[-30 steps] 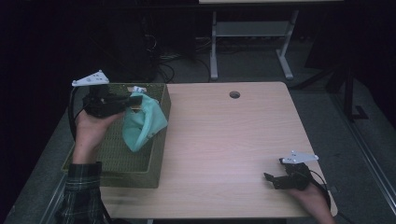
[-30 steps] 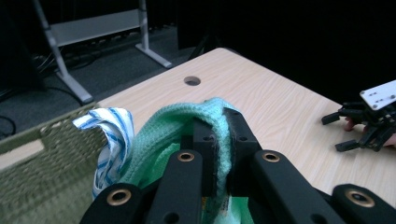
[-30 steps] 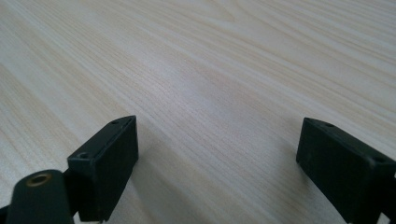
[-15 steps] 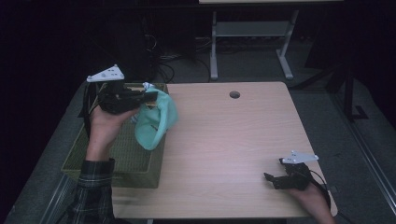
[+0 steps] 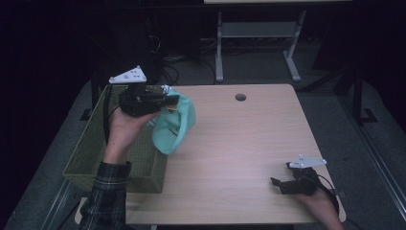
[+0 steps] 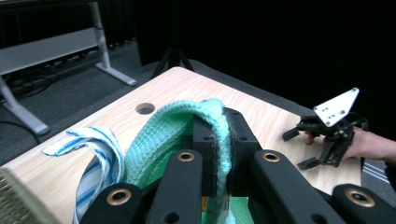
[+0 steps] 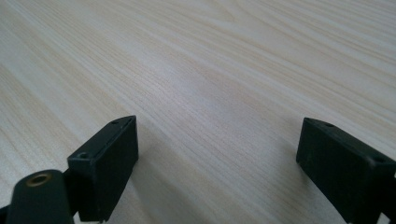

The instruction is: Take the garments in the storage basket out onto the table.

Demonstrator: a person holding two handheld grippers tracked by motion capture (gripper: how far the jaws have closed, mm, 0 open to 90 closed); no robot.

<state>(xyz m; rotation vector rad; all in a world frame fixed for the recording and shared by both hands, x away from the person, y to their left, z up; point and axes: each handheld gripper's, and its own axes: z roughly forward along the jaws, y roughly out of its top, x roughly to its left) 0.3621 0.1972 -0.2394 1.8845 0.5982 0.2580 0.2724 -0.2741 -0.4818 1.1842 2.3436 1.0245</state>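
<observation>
Green cloth [image 5: 174,127]: a mint waffle-weave cloth, pinched in my left fingers [image 6: 205,135] and hanging in the air over the seam between basket and surface.
Striped cloth [image 6: 95,154]: white with blue stripes, bunched just beside the green one at my left fingers; I cannot tell whether it is gripped.
Left gripper [image 5: 167,102]: clenched on the green cloth, lifted above the basket's far corner.
Basket [image 5: 91,153]: olive mesh, at the surface's left edge.
Right gripper [image 5: 280,184]: fingers [image 7: 109,161] released and wide apart, low over bare wood, well apart from the cloth.
Surface [image 5: 239,143]: pale wood, a round hole [image 5: 240,97] near its far edge.
</observation>
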